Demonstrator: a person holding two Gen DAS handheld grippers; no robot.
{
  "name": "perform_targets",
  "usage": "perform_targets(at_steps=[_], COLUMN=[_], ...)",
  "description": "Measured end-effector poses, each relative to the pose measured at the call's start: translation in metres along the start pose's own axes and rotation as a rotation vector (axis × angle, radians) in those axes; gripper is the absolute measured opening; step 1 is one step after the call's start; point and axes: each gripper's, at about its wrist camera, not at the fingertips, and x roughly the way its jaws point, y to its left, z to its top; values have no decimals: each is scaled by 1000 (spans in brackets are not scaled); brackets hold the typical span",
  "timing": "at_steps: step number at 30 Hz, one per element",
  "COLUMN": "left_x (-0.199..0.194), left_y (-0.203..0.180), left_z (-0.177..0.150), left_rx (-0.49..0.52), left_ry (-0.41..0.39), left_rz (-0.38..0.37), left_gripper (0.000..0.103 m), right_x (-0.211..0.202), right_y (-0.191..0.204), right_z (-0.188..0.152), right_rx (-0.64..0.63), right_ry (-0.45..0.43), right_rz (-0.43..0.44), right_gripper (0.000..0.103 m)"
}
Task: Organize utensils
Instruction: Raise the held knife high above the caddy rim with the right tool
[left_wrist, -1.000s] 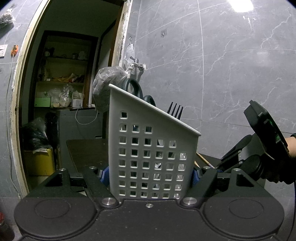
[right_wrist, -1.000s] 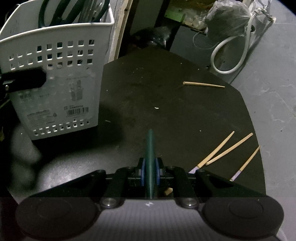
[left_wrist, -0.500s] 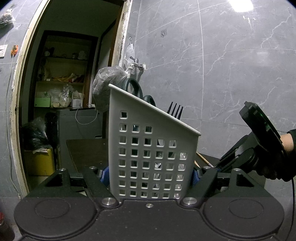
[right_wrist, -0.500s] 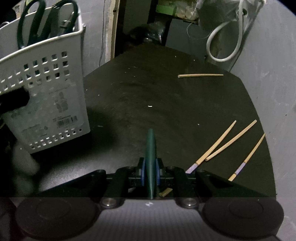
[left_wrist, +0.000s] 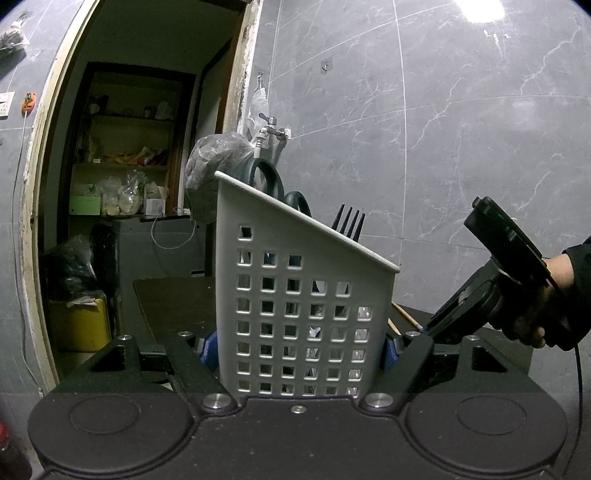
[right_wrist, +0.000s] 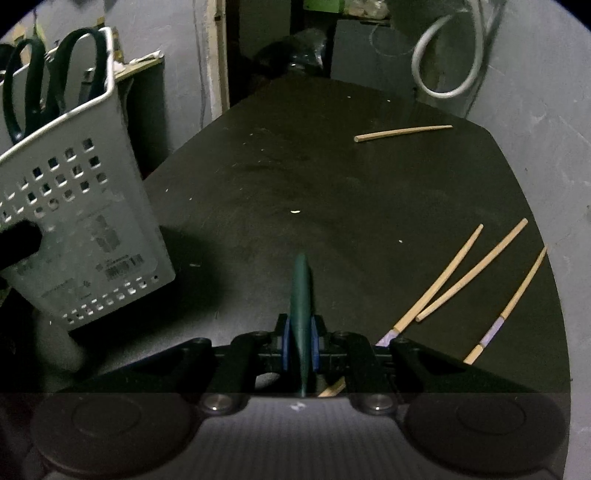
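Note:
My left gripper (left_wrist: 297, 347) is shut on a white perforated utensil basket (left_wrist: 295, 295), its blue pads pressed on both sides. Dark green scissors handles (left_wrist: 273, 181) and a black fork (left_wrist: 349, 223) stick out of the top. In the right wrist view the same basket (right_wrist: 77, 229) stands tilted at the left with the scissors (right_wrist: 44, 85) in it. My right gripper (right_wrist: 300, 338) is shut on a dark green utensil handle (right_wrist: 301, 291) that points forward over the black table (right_wrist: 295, 177). Several wooden chopsticks (right_wrist: 469, 269) lie at the right, and one more chopstick (right_wrist: 402, 132) farther back.
The black table ends at a rounded edge near the grey wall (right_wrist: 546, 110). A white hose (right_wrist: 443, 55) loops behind it. An open doorway with shelves (left_wrist: 125, 147) and a grey bag (left_wrist: 214, 166) sit beyond the basket. A person's hand (left_wrist: 535, 306) holds the right gripper.
The right gripper has shifted and rolled with the green handle, so the basket now leans at the left of its view and the chopsticks lie farther right. The left gripper and basket kept still.

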Motion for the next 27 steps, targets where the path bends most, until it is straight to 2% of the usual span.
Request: perform_targets(at_steps=[4,12,17,20,27], left_x=[-1,-1,-1,-1,-1], left_y=[0,0,0,0,0], left_z=[0,0,0,0,0], left_rx=[1,1,1,2,2], left_ry=[1,1,1,0,0], left_rz=[0,0,0,1,1], left_gripper=[79,79,79,79,79], right_x=[-16,-69,-84,-86,-87], right_y=[-2,-1,0,0,11], right_z=[-1,-9,-22,-28,-33], right_rx=[39,113,121,133,108], right_ry=[-84,-404,-580,-615,-622], right_rz=[-15,-54,-80,-84,-100], right_gripper=[13,13,13,13,13])
